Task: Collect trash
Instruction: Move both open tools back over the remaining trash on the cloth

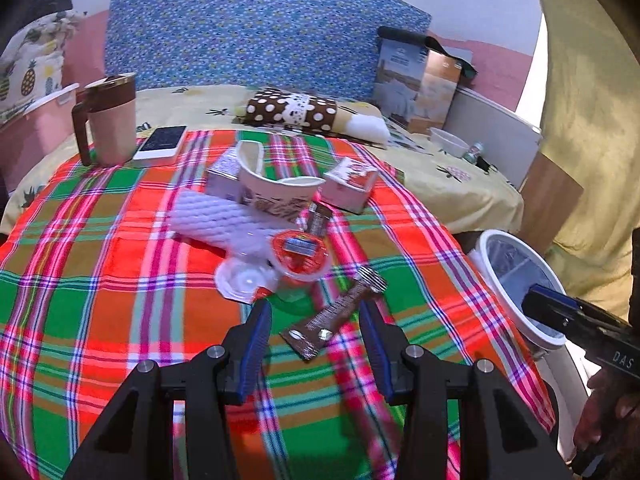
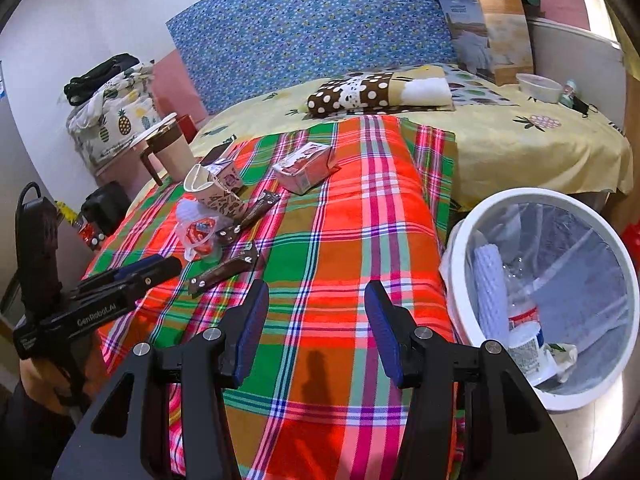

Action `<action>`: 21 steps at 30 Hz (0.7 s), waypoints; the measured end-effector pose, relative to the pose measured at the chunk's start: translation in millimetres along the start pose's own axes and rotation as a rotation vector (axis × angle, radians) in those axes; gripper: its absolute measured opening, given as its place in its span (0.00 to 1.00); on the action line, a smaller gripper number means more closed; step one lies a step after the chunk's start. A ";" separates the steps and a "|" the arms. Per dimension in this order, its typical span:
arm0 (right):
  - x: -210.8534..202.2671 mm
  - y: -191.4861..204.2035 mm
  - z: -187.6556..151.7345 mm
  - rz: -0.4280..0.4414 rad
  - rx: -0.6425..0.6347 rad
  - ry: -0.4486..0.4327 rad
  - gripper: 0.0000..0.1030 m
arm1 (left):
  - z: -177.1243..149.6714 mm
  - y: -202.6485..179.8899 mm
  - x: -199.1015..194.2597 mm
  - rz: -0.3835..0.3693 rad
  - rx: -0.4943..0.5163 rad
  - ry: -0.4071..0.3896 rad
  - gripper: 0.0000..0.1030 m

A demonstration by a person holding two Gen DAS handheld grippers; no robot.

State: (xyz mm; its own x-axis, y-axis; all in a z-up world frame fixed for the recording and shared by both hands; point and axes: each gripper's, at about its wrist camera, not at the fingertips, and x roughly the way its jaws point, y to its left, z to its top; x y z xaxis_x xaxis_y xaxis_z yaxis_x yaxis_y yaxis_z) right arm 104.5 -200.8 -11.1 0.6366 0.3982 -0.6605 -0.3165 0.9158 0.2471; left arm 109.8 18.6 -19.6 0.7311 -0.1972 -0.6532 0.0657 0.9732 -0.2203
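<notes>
Plaid cloth (image 1: 100, 280) covers the bed where my trash sits: a brown snack wrapper (image 1: 334, 314) just ahead of my left gripper (image 1: 316, 320), its fingers apart and empty, with a red-lidded cup (image 1: 298, 254), foam sleeve (image 1: 224, 220) and paper cup (image 1: 272, 188) crowding behind. My right gripper (image 2: 316, 308) hangs parted, empty, beside the white bin (image 2: 460, 256).

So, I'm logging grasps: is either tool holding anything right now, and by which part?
Nothing is held. The left tool stands open above the brown wrapper without touching it; the right tool is open over bare plaid cloth.
</notes>
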 end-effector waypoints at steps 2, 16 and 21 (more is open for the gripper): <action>1.1 1.8 0.7 0.005 -0.004 0.002 0.50 | 0.7 6.3 0.9 0.008 -0.015 -0.001 0.44; 27.6 36.7 9.7 0.064 -0.073 0.039 0.50 | -0.1 42.4 -0.4 0.046 -0.076 0.008 0.44; 43.6 58.0 15.8 0.103 -0.125 0.054 0.50 | -1.3 56.2 -8.2 0.059 -0.097 -0.002 0.44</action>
State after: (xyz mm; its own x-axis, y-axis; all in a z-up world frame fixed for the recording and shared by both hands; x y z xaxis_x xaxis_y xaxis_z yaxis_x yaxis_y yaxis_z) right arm 125.0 -129.4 -14.4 0.5588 0.4833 -0.6739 -0.4655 0.8553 0.2274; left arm 106.6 74.8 -27.5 0.7332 -0.1398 -0.6655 -0.0437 0.9669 -0.2512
